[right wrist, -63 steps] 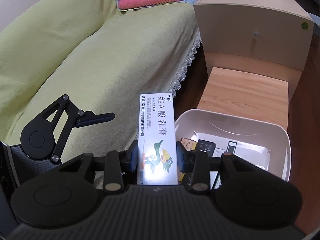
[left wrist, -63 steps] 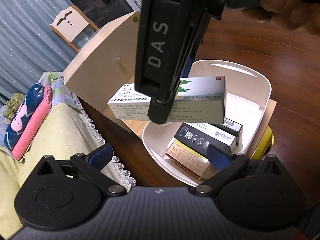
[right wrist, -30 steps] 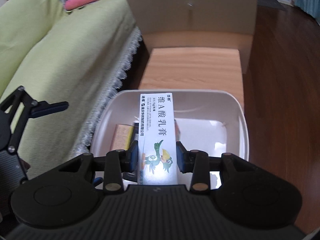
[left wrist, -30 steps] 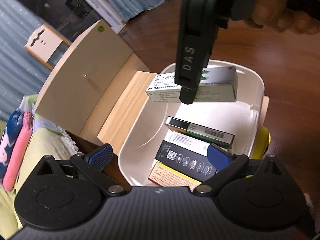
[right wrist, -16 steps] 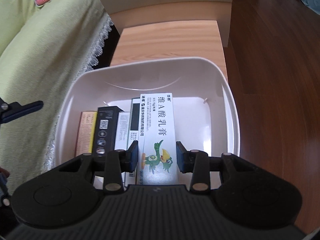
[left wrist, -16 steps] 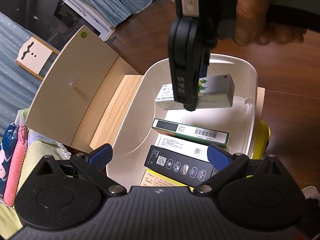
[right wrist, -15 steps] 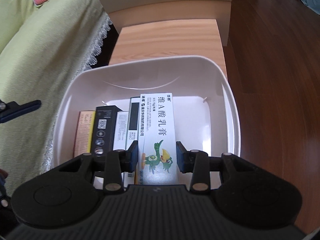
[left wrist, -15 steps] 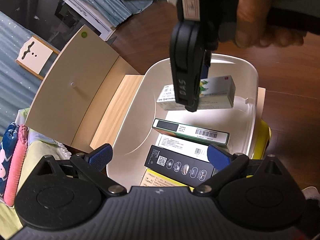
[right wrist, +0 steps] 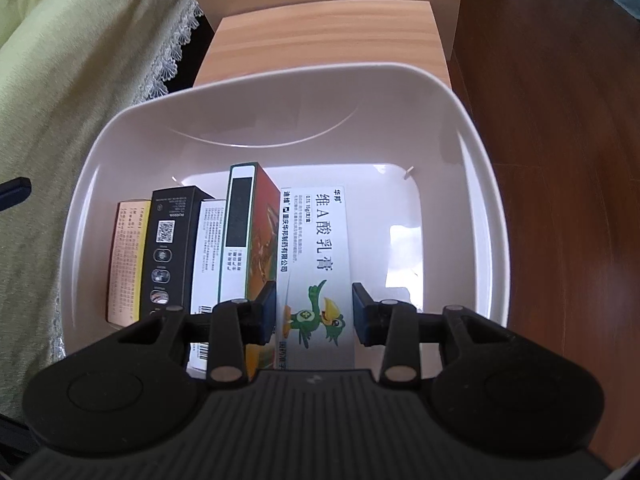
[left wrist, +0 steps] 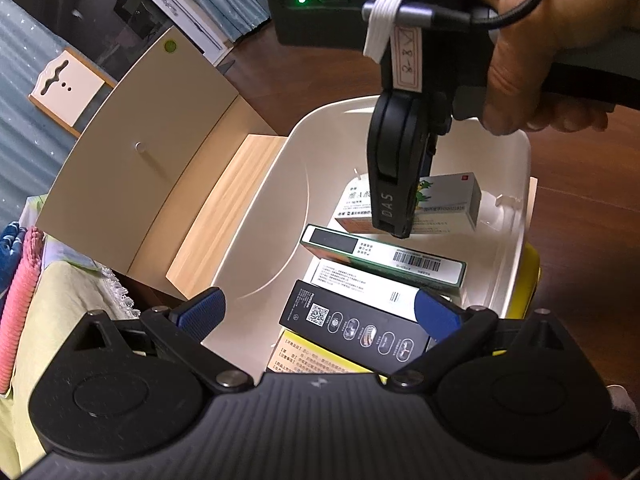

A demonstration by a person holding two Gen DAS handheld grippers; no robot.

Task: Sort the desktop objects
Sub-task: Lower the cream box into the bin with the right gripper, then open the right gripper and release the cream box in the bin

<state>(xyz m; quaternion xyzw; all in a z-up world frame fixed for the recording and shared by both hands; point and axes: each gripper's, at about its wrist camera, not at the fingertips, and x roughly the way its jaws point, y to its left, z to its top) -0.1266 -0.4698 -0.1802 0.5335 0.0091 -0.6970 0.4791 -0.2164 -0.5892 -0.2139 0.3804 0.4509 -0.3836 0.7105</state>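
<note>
Inside basin [right wrist: 96, 184], gripped ointment box [right wrist: 316, 248] now lower

Both cams ride on the handheld grippers and look forward along the fingers. Left wrist view sits above the near end of the white bin [left wrist: 256, 216], angled down and across it, catching the right gripper [left wrist: 394, 232] side-on. Right wrist view points steeply down into the same bin [right wrist: 92, 184], pretty close. Shared: the bin, the row of boxes [right wrist: 200, 248], probably the same wooden cabinet [left wrist: 132, 168] behind.
</note>
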